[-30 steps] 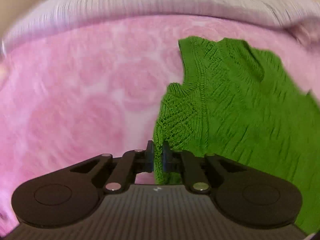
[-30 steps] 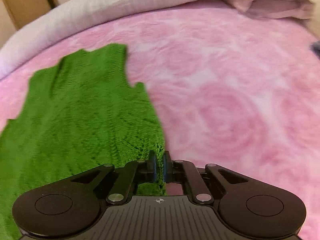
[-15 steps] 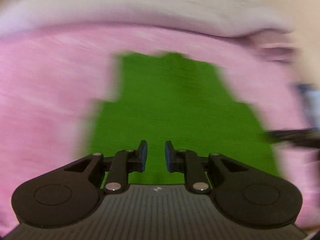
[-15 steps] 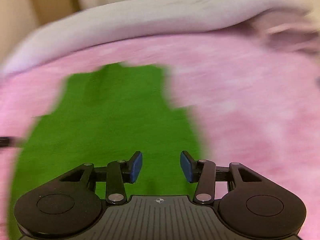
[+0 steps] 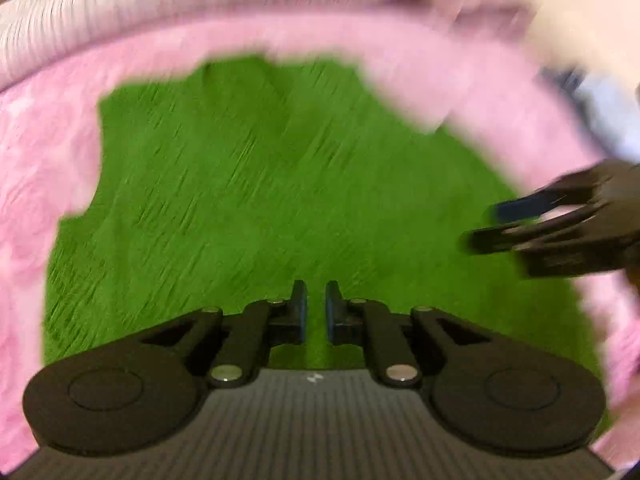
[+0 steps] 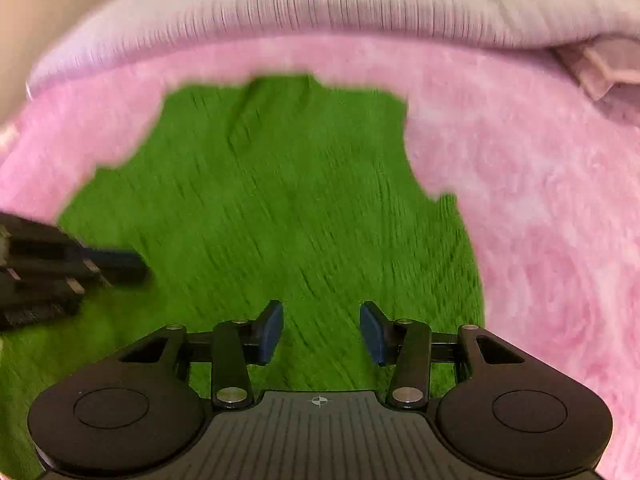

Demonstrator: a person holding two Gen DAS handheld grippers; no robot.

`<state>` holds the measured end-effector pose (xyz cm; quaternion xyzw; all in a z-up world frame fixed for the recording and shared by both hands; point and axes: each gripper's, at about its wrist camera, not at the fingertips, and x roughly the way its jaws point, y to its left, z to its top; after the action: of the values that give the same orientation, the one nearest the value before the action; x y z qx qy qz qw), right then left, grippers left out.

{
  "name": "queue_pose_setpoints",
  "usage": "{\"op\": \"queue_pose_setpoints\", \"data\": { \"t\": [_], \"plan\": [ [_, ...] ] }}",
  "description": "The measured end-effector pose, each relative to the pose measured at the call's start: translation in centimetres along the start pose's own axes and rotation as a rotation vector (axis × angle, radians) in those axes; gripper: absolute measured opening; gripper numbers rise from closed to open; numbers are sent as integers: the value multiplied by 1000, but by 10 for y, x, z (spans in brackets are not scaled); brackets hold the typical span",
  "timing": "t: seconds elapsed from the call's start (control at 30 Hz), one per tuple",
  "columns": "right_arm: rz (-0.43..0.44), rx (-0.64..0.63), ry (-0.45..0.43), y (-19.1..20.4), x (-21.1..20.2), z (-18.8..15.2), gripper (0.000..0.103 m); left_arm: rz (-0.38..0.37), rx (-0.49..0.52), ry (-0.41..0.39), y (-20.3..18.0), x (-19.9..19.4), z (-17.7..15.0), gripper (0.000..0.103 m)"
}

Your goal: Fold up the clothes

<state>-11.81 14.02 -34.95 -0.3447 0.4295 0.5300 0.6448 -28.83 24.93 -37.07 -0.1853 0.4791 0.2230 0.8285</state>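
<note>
While both hovered over the green knitted sleeveless top (image 5: 280, 208) | left tongs (image 5: 316, 312) narrowing, empty | right tongs (image 6: 321, 330) half-open, empty | advice: pinch matching hem corners nearest them.

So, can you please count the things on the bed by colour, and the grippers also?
Green: 1, the knit garment
Pink: 1, the fleece blanket under it
Pale lilac: 1, the ribbed cover at the far edge
Black: 2, the left gripper and the right gripper
Total: 5
</note>
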Motion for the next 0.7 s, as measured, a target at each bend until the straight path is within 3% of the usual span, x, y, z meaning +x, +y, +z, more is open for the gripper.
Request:
{"op": "queue_pose_setpoints", "data": {
  "t": [0.1,0.2,0.3,0.37,0.47,0.53,0.63,0.67,0.7],
  "plan": [
    [22,-20,12,-1,-6,13,46,-46,-24,-17,16,-6,9,9],
    [66,39,-53,-18,-14,35,46,-30,-81,-94,47,-22,34,10],
    [77,110,-89,-44,1,69,46,-1,-206,-145,97,-19,62,23],
    [89,146,-141,-66,11,94,46,18,-291,-171,136,-8,81,27],
    [160,231,-189,-99,31,132,46,1,-432,-175,188,22,107,36],
    [213,294,-210,-115,47,157,46,-39,-540,-183,214,34,114,43],
    [273,366,-214,-134,70,182,46,-139,-693,-185,243,55,119,43],
    [290,388,-213,-139,78,190,46,-181,-736,-184,250,64,120,43],
    [299,406,-205,-141,87,196,45,-187,-744,-184,250,70,120,36]
  ]
}}
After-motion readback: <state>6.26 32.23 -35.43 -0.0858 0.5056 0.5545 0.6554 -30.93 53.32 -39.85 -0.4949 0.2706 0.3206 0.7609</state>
